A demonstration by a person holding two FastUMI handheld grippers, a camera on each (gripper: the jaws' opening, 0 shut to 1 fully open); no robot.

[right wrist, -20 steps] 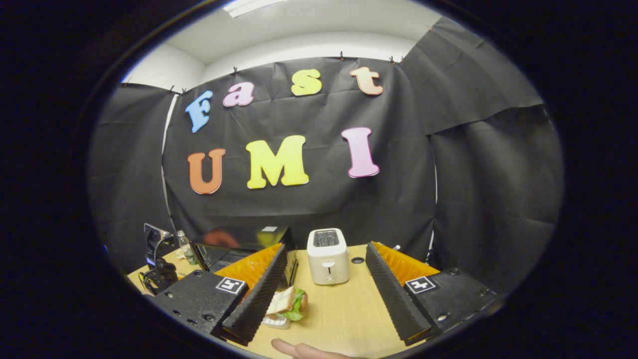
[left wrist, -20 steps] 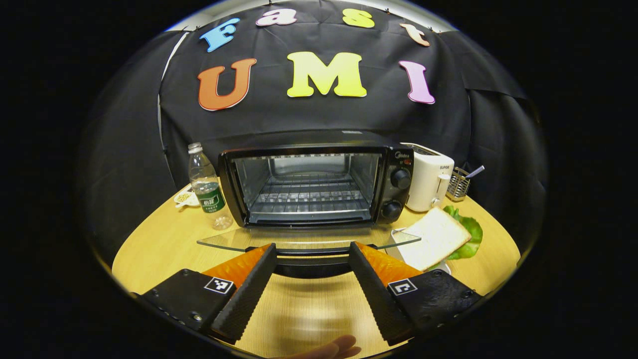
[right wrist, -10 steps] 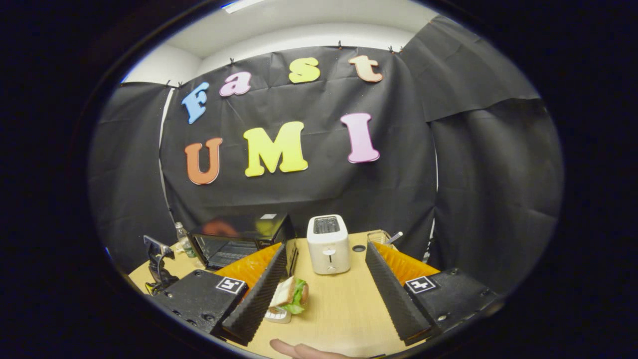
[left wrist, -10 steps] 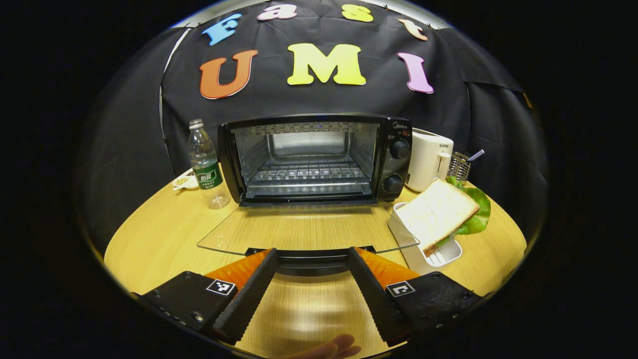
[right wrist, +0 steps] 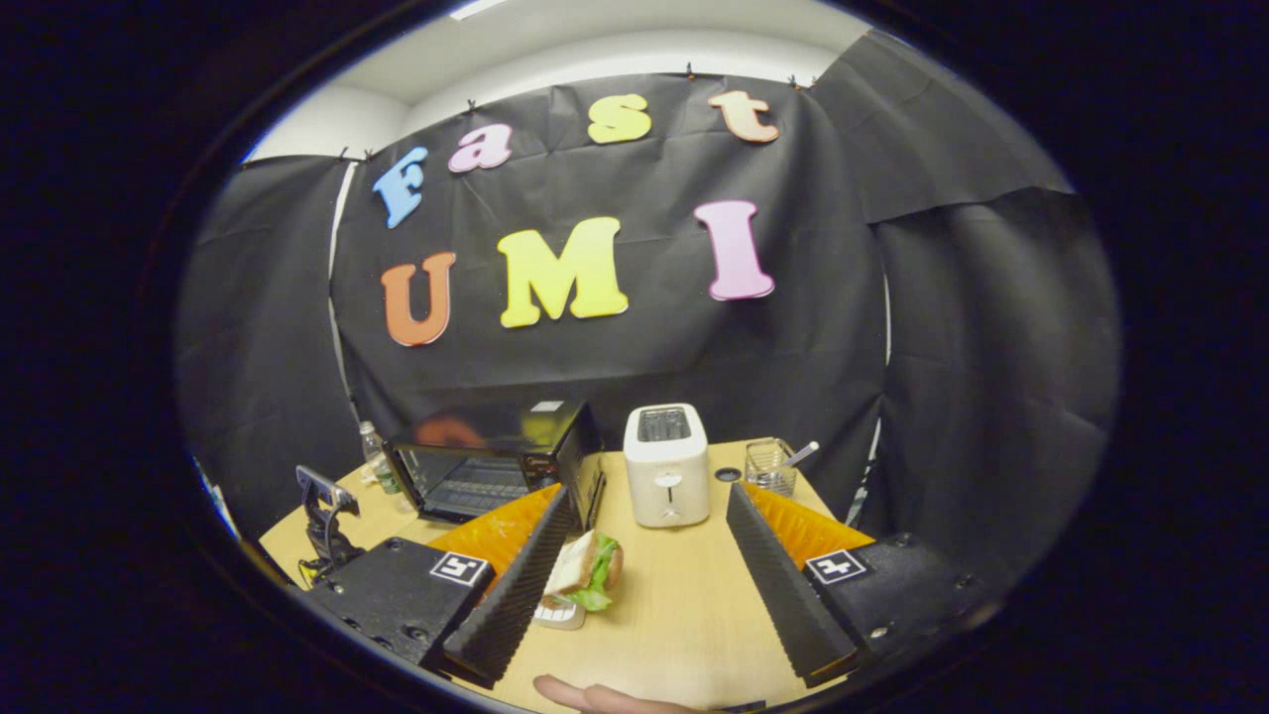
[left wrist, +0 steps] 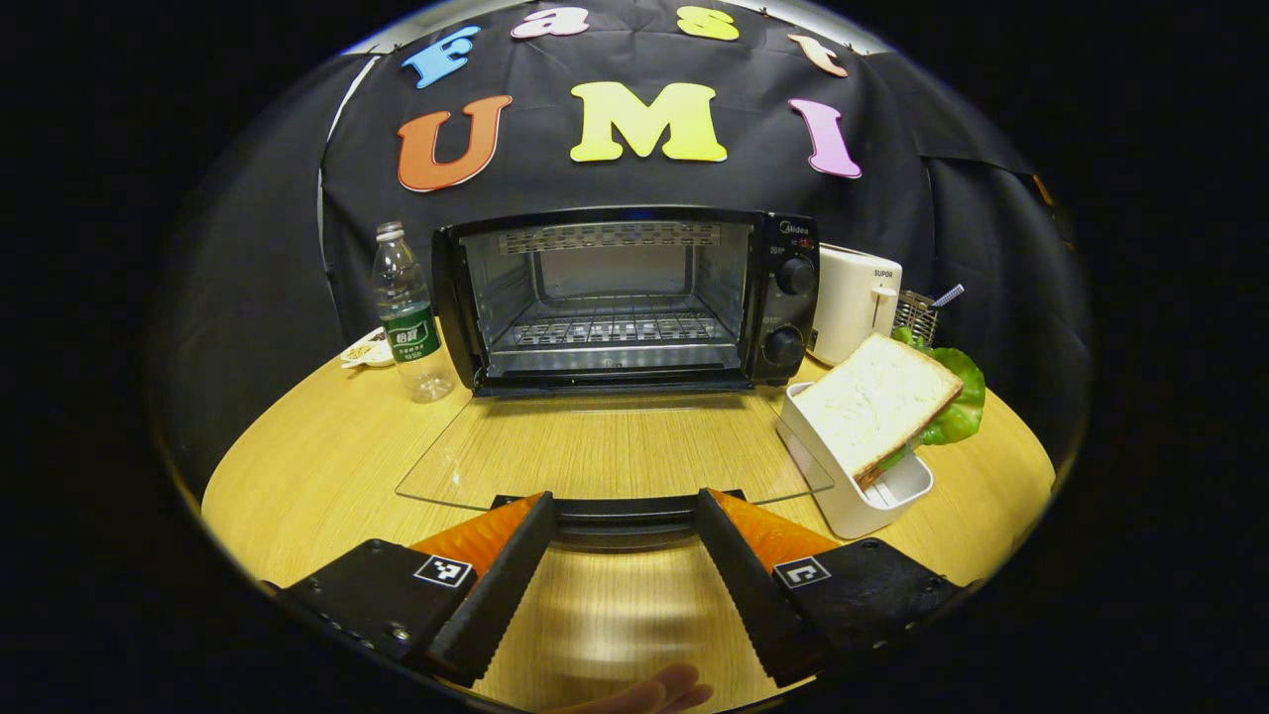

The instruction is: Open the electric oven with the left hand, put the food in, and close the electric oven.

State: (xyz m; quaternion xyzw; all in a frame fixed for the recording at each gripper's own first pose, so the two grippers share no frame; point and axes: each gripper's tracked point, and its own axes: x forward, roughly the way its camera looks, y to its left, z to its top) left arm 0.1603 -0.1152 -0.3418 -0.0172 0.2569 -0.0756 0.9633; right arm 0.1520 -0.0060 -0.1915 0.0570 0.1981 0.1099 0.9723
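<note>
The black electric oven (left wrist: pixel 634 297) stands open at the table's back, its wire rack bare. Its glass door (left wrist: pixel 605 446) lies flat towards me, the dark handle at its near edge. My left gripper (left wrist: pixel 622 501) is open, with its fingertips on either side of the handle's middle. A sandwich (left wrist: pixel 872 402) of white bread and lettuce leans in a white tray (left wrist: pixel 867 506) right of the door. My right gripper (right wrist: pixel 648 493) hangs open above the table with nothing in it. In the right gripper view the sandwich (right wrist: pixel 587 570) lies by its left finger and the oven (right wrist: pixel 491 461) sits farther left.
A water bottle (left wrist: pixel 404 315) and a small dish (left wrist: pixel 365 352) stand left of the oven. A white toaster (left wrist: pixel 855 302) and a wire holder (left wrist: pixel 917 317) stand to its right. A person's fingertip (left wrist: pixel 649 691) shows at the bottom edge. The round wooden table (left wrist: pixel 327 456) ends close by.
The oven door has swung from partly lowered to flat as my left gripper sank. My right gripper has tipped, so the toaster and oven sit higher in its view.
</note>
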